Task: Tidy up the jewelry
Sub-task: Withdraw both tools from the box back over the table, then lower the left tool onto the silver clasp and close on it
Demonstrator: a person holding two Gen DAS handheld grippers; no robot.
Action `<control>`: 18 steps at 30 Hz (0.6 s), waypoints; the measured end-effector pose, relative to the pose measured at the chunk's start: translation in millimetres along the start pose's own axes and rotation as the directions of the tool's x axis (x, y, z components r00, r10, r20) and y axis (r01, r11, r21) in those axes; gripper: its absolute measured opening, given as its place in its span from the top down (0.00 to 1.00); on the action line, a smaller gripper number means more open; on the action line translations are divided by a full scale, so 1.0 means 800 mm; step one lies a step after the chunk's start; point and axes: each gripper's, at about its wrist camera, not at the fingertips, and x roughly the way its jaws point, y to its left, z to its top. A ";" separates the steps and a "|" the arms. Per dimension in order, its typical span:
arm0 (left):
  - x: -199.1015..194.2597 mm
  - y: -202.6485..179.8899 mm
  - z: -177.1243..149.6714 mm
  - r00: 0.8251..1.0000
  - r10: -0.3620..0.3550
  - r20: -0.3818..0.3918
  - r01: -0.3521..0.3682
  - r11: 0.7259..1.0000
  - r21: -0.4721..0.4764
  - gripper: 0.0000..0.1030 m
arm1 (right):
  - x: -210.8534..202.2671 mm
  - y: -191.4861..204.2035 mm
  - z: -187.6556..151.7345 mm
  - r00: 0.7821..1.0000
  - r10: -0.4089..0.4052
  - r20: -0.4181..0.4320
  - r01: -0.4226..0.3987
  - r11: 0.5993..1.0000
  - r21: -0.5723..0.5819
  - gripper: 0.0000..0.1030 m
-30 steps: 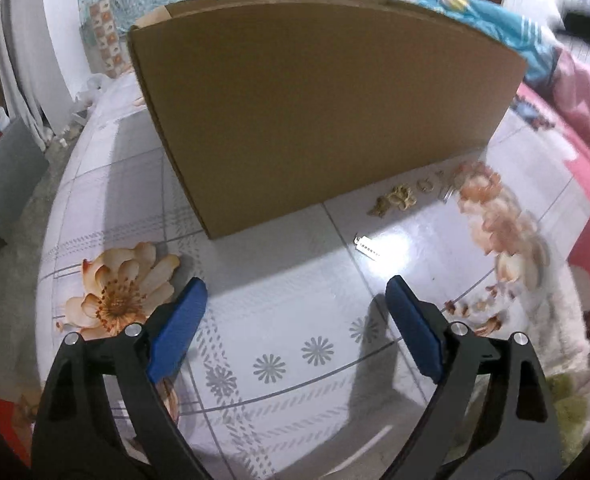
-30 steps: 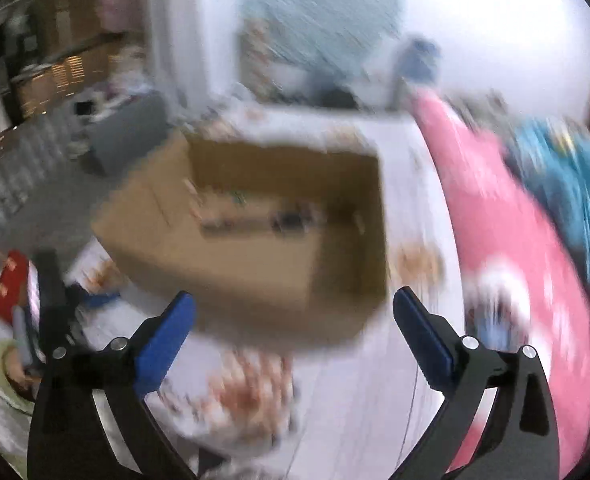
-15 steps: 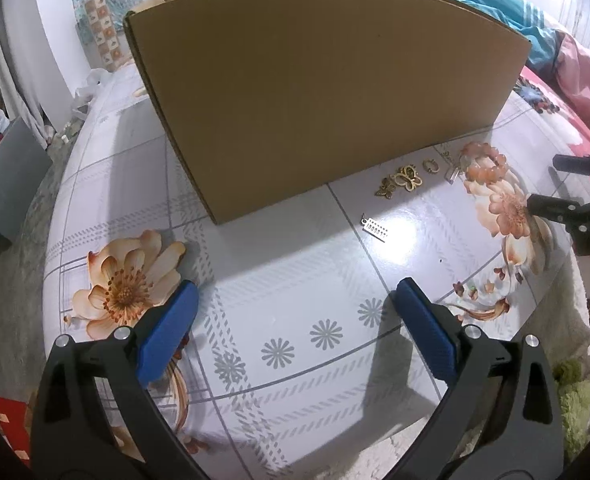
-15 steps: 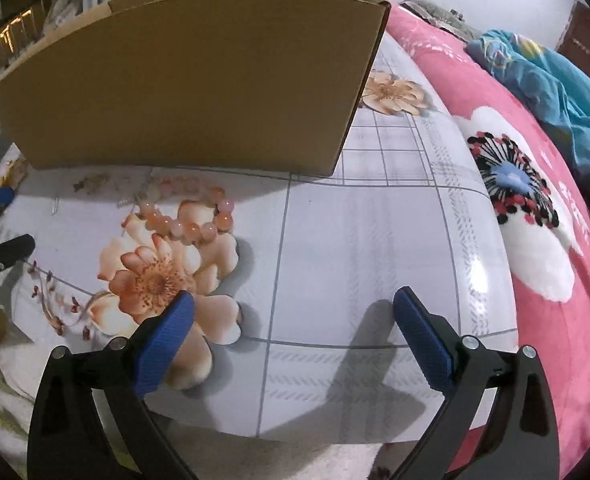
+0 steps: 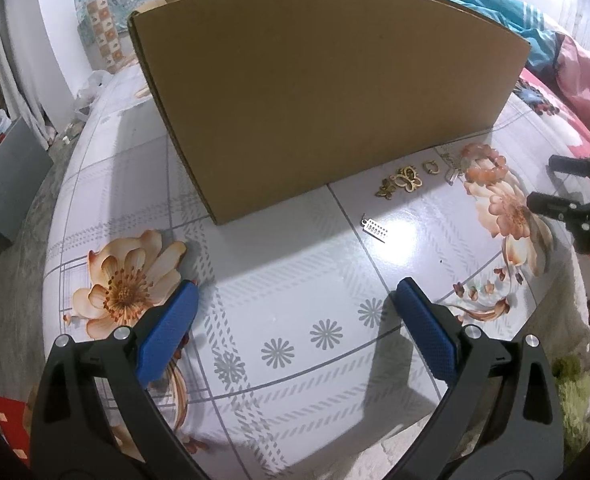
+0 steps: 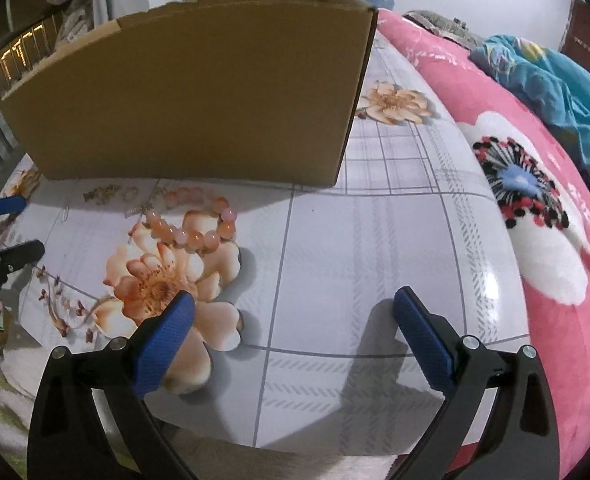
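A tall cardboard box stands on the flowered table. In front of it lie a pink bead bracelet, gold butterfly charms, a small gold ring and a silver rectangular pendant. My left gripper hovers open over the near table, nothing between its blue pads. My right gripper is open too, just right of the bracelet and nearer than it, and shows at the left view's right edge.
A pink floral blanket and a blue cloth lie right of the table. The table's near edge drops off below both grippers. A grey panel stands on the floor at the left.
My right gripper came down from above the box to just over the table beside the bracelet and entered the left view. My left gripper opened a little wider.
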 end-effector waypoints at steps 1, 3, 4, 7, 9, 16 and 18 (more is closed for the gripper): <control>0.000 0.000 0.000 1.000 0.002 -0.001 -0.002 1.000 -0.002 0.07 | -0.007 0.004 -0.002 1.000 0.015 0.015 -0.015 1.000 0.009 0.06; -0.003 -0.001 -0.001 1.000 0.016 0.006 -0.016 1.000 -0.002 0.08 | -0.017 0.007 0.001 0.994 0.084 0.062 -0.086 0.996 0.022 0.06; -0.005 -0.003 -0.001 1.000 0.019 0.017 -0.019 1.000 0.006 0.08 | -0.023 0.009 0.002 0.987 0.132 0.093 -0.134 0.991 0.022 0.06; -0.019 -0.016 -0.002 0.997 -0.005 0.080 0.001 0.999 0.052 0.12 | -0.029 0.016 0.007 0.967 0.212 0.139 -0.215 0.977 0.006 0.07; -0.025 -0.024 0.000 0.994 -0.033 0.104 0.026 0.997 0.070 0.20 | -0.028 0.023 0.009 0.951 0.264 0.159 -0.265 0.964 -0.015 0.13; -0.019 -0.043 0.014 0.989 -0.109 0.100 0.099 0.990 0.096 0.50 | -0.018 0.048 0.013 0.907 0.393 0.153 -0.388 0.920 -0.063 0.41; -0.015 -0.048 0.018 0.989 -0.113 0.092 0.102 0.988 0.112 0.55 | -0.017 0.056 0.012 0.901 0.409 0.146 -0.402 0.912 -0.074 0.49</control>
